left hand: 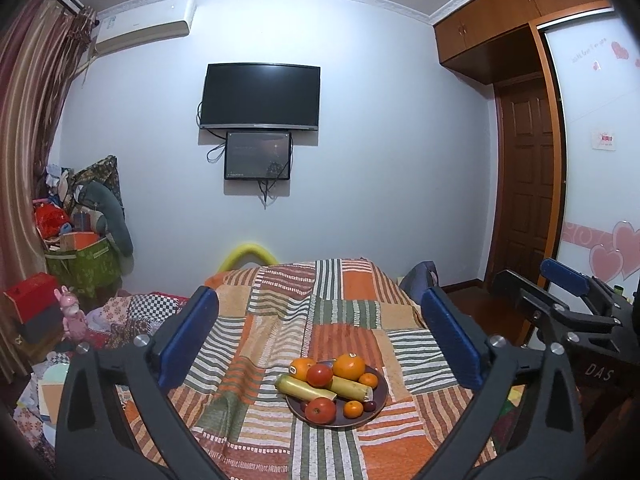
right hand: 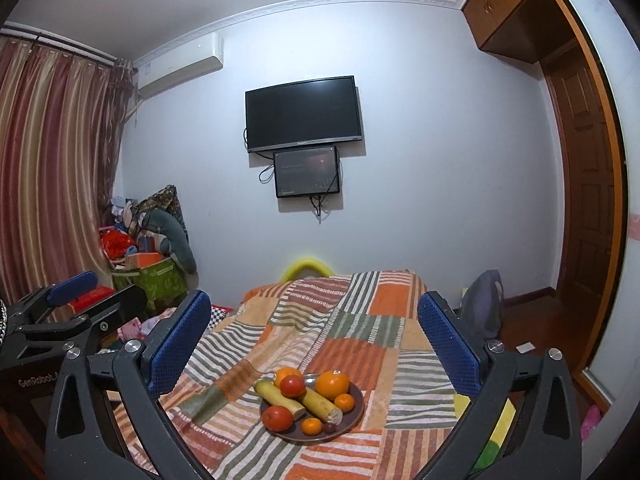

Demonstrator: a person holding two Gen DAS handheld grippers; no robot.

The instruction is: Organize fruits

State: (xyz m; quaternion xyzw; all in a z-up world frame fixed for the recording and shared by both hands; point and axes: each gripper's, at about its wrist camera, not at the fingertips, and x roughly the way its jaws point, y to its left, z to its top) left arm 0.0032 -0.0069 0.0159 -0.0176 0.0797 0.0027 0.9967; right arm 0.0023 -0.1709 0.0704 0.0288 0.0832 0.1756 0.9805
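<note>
Patchwork cloth (left hand: 280, 320) in orange, green and white stripes covers the bed ahead of both grippers. On the far wall hang a dark TV (left hand: 260, 96), a smaller screen (left hand: 258, 155) just under it, and an air conditioner (left hand: 144, 24) up to the left beside striped curtains (right hand: 48, 168).

A brown plate (left hand: 378, 404) sits on the cloth, low and ahead, between the fingers of each gripper as seen from its own camera. It holds the fruit: two large oranges (left hand: 349, 366) at the back, two tomatoes (left hand: 320, 410), one near the front rim and one in the middle, two yellow-green stalk pieces (left hand: 306, 389) lying side by side across the middle, three small tangerines (left hand: 353, 409) toward the right and front, and a dark grape (left hand: 371, 405) near the front right rim.

Left gripper (left hand: 320, 332) hangs above the cloth, jaws spread wide, its blue pads (left hand: 188, 336) well apart and touching nothing. Right gripper (right hand: 316, 336) hangs likewise, spread wide and empty, with its pads (right hand: 178, 344) either side of the plate in view. Each gripper shows at the edge of the other's camera, the two side by side and apart.

A wooden wardrobe (left hand: 512, 4) and door (left hand: 528, 184) stand to the right; a pile of bags and boxes (left hand: 80, 240) fills the left corner.
</note>
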